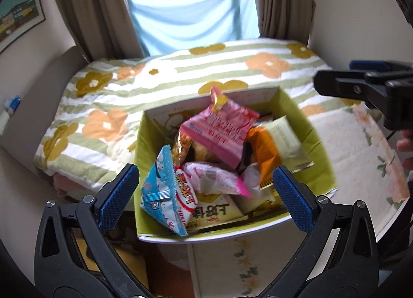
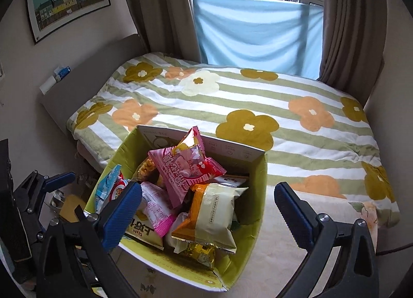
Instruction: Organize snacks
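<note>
Your left gripper [image 1: 206, 189] and right gripper [image 2: 207, 207] both hung wide apart, holding nothing, above the box [image 2: 259, 194]. Snacks [image 2: 180, 176] sat piled inside it, pink bag [image 1: 219, 130] on top, beside the bed [image 2: 258, 96].

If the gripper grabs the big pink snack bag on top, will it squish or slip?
The pink bag looks puffy with air, so it is probably light and would crumple when squeezed. Its glossy wrapper may slip. It lies loosely on the pile in the box, so should lift freely.
</note>
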